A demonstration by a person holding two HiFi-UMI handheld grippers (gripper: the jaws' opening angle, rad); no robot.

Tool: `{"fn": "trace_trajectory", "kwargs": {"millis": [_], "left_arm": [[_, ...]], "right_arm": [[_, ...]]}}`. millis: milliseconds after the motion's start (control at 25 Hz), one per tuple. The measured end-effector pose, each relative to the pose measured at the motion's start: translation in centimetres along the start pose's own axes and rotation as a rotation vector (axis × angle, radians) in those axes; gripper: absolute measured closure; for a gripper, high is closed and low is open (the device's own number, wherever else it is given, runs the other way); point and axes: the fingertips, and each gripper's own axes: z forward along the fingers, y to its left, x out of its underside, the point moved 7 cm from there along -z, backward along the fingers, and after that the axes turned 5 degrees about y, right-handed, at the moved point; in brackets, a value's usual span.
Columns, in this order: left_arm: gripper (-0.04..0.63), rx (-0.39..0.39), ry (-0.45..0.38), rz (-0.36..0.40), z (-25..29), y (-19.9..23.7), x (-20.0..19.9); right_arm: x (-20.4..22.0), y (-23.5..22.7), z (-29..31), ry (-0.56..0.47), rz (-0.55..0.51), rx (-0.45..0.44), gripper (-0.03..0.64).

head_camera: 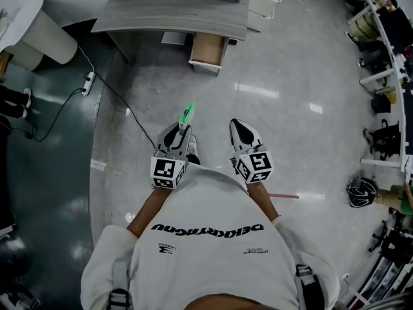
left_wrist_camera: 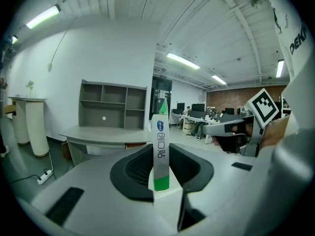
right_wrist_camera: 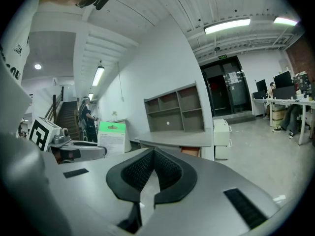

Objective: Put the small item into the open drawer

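Note:
My left gripper (head_camera: pixel 182 130) is shut on a small flat white pack with a green end (head_camera: pixel 186 113), which sticks out forward from its jaws. In the left gripper view the pack (left_wrist_camera: pixel 160 146) stands upright between the two dark pads. My right gripper (head_camera: pixel 237 125) is held beside it, shut and with nothing in it; its pads (right_wrist_camera: pixel 165 168) meet at the tip. The grey desk (head_camera: pixel 174 13) stands some way ahead across the floor, its open drawer (head_camera: pixel 208 49) pulled out and showing a wooden inside. From the right gripper view the drawer (right_wrist_camera: pixel 189 151) shows under the desk top.
A grey shelf unit (left_wrist_camera: pixel 113 104) sits on the desk. A white cabinet (head_camera: pixel 264 2) stands right of the desk, and a white round pedestal (head_camera: pixel 39 31) left of it. A power strip (head_camera: pixel 88 79) with a black cable lies on the floor. Chairs, bags and a helmet (head_camera: pixel 361 191) line the right side.

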Motion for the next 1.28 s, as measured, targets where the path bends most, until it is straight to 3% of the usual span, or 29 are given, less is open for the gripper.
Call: {"fn": "trace_trajectory", "kwargs": {"millis": [320, 520, 880, 1280], "left_arm": [[0.490, 0.076, 0.041, 0.016, 9.3, 9.0, -2.7], [0.490, 0.134, 0.076, 0.022, 14.4, 12.5, -3.8], [0.491, 0.191, 0.127, 0.009, 20.7, 14.7, -3.8], [0.490, 0.181, 0.199, 0.016, 28.6, 15.2, -3.0]], "right_arm": [[-3.5, -2.8, 11.0, 0.016, 0.036, 0.046, 0.588], [-5.3, -4.9, 15.6, 0.036, 0.048, 0.095, 0.588], [-5.7, -8.4, 19.4, 0.075, 0.065, 0.156, 0.588], [-5.4, -14.0, 24.4, 0.115, 0.091, 0.104, 0.588]]}}
